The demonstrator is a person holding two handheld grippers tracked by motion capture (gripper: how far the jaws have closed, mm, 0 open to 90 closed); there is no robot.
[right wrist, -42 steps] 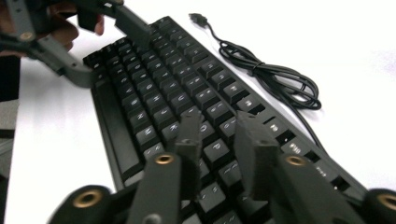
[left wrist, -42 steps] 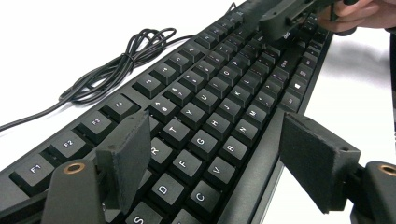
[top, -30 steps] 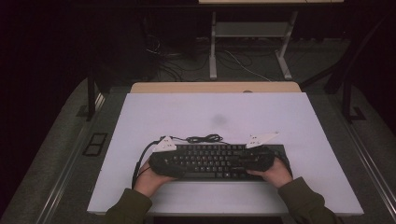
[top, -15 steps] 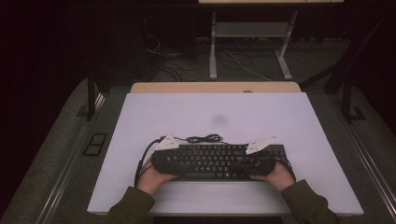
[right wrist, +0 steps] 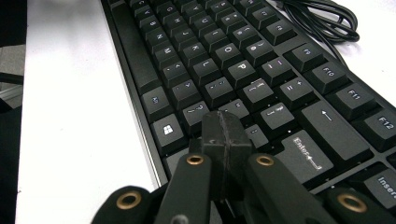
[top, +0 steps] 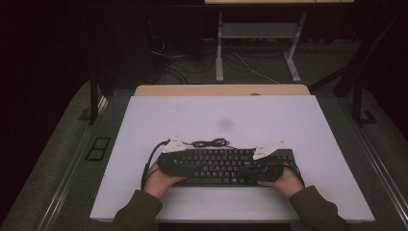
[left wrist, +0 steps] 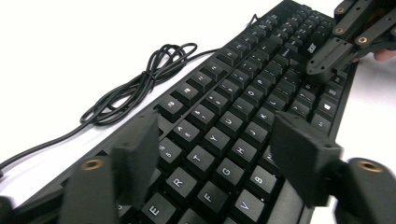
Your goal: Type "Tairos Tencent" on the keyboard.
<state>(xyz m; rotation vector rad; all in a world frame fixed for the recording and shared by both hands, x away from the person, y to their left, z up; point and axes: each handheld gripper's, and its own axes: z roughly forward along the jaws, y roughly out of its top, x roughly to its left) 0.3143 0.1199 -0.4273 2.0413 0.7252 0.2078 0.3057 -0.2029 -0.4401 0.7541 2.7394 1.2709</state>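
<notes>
A black keyboard [top: 226, 166] lies near the front of the white table, its cable [top: 211, 143] coiled just behind it. My left gripper [left wrist: 219, 163] hangs over the keyboard's left end. Its jaws have just been closing, but they still stand apart above the letter keys [left wrist: 219, 140], and I see no pad pressing on them. My right gripper [right wrist: 224, 140] is at the keyboard's right end, jaws shut together with nothing between them, tips just above the keys beside Enter [right wrist: 303, 154]. In the high view a hand holds each gripper, left [top: 168, 161] and right [top: 262, 168].
The white table top [top: 221, 115] stretches bare behind the keyboard, with a wooden edge [top: 221, 90] at the back. Beyond stand a metal table frame [top: 260, 43] and floor cables. The right gripper [left wrist: 327, 60] shows far off in the left gripper view.
The left hand has shifted slightly at the keyboard's left end. The keyboard and the right hand stay where they were.
</notes>
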